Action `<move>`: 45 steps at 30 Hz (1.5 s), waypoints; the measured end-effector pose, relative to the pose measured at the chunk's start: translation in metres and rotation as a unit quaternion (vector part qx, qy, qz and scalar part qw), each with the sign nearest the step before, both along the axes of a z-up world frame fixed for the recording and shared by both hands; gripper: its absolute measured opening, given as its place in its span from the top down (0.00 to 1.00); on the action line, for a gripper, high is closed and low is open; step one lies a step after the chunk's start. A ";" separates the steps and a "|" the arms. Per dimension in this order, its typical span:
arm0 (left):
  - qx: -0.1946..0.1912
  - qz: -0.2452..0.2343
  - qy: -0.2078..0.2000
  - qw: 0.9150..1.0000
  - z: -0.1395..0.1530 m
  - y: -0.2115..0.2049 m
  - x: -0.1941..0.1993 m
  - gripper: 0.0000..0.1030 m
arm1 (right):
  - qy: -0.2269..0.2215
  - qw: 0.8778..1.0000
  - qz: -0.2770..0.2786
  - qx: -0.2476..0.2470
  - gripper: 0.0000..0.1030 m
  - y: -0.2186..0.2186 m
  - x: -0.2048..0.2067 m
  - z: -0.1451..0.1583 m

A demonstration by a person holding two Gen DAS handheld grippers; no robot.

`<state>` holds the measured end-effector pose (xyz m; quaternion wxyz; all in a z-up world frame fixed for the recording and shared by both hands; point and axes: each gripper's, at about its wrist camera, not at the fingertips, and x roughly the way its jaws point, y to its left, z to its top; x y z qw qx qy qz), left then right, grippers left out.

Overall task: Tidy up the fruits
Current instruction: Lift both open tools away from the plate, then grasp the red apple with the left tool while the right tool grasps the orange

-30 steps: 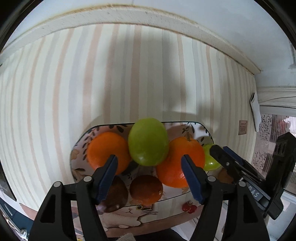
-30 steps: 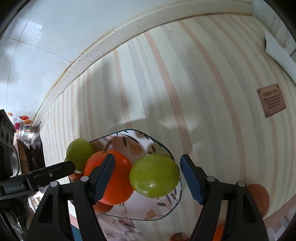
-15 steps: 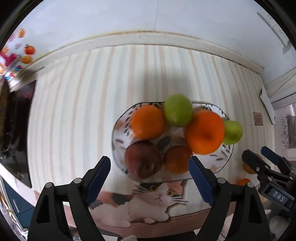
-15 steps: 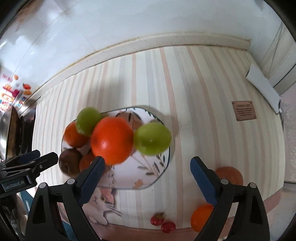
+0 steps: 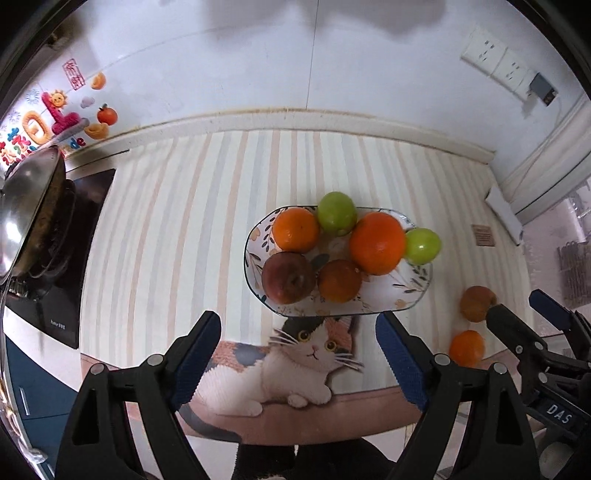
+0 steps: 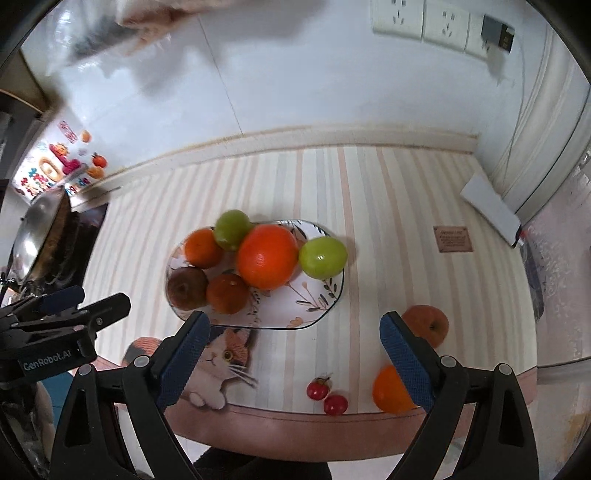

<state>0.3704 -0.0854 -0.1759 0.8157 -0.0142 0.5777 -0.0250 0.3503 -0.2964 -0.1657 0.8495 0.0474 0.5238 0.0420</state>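
Observation:
A floral plate on the striped mat holds a large orange, two smaller oranges, two green apples and a dark red apple. Off the plate to the right lie a red apple, an orange and two cherry tomatoes. My left gripper is open and empty, above the mat's front edge. My right gripper is open and empty, near the front edge.
A stove with a steel wok stands at the far left. A white wall with sockets rises behind the mat. A white box and a small brown label lie at the right. A cat picture marks the mat's front.
Both grippers have pulled back and up from the plate. The view has widened, so the loose fruit, the stove and the wall now show. The fruit on the plate stays put.

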 end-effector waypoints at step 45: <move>0.092 -0.145 0.068 0.983 -0.091 -0.144 0.018 0.17 | 0.155 0.963 -0.187 0.118 0.20 -0.144 -0.028 -0.181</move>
